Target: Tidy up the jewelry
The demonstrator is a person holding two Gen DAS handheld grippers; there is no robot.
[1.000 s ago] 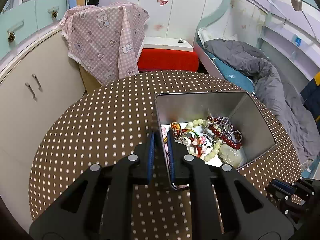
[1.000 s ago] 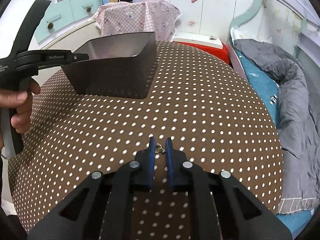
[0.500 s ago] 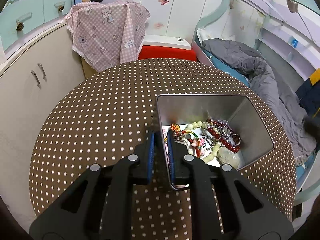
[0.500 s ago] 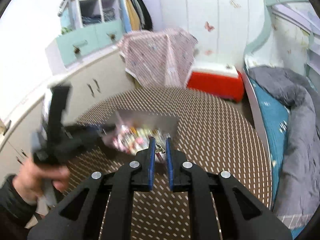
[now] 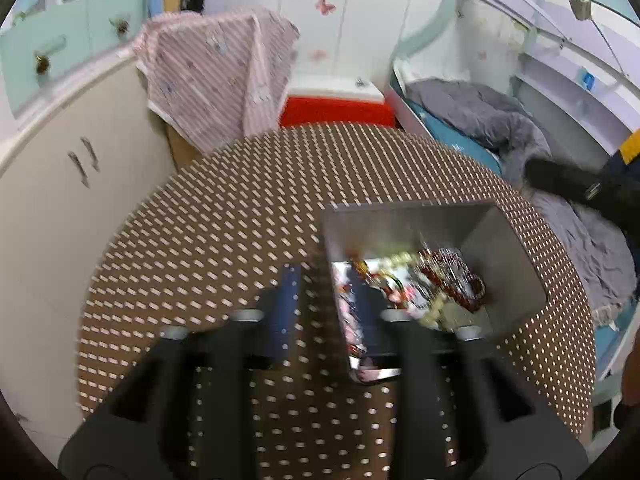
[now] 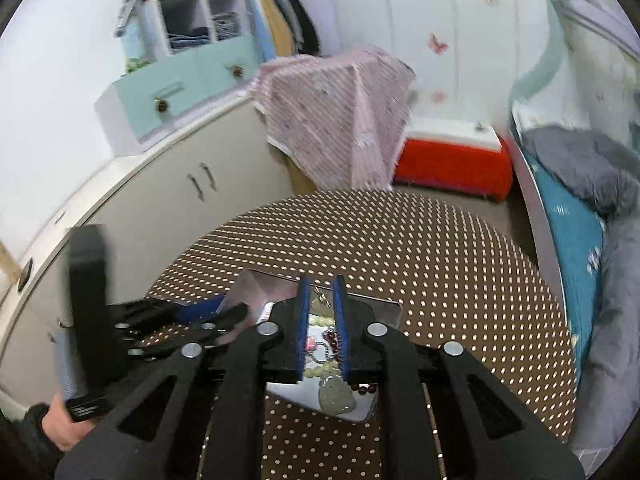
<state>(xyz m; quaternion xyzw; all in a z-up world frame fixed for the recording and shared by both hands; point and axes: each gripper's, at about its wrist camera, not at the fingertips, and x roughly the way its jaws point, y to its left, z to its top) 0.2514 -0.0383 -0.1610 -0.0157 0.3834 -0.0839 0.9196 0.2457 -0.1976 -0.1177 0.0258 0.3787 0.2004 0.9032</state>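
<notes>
An open metal box point(image 5: 500, 248) stands on the brown dotted table point(image 5: 200, 260), with bead bracelets and other jewelry point(image 5: 448, 280) heaped inside. My left gripper point(image 5: 324, 304) straddles the box's near left wall; its jaws are opening and the pads stand clear of the wall. My right gripper point(image 6: 322, 316) hovers over the box point(image 6: 376, 308), above the jewelry point(image 6: 334, 396). Its jaws are opening a little. A tiny metal piece point(image 6: 320, 294) shows at their tips, and the pads no longer press on it. The left gripper point(image 6: 188, 320) appears beside the box.
A pink checked cloth point(image 5: 216, 80) hangs beyond the table, next to a red box with a white lid point(image 5: 336, 108). Cream cabinets point(image 5: 60, 200) run along the left. A bed with a grey duvet point(image 5: 480, 116) lies to the right. A hand point(image 6: 60, 420) holds the left gripper.
The left jaws, clamped on the box wall before, have spread apart. The right gripper rose from the table with a small piece, moved over the box and parted its jaws slightly.
</notes>
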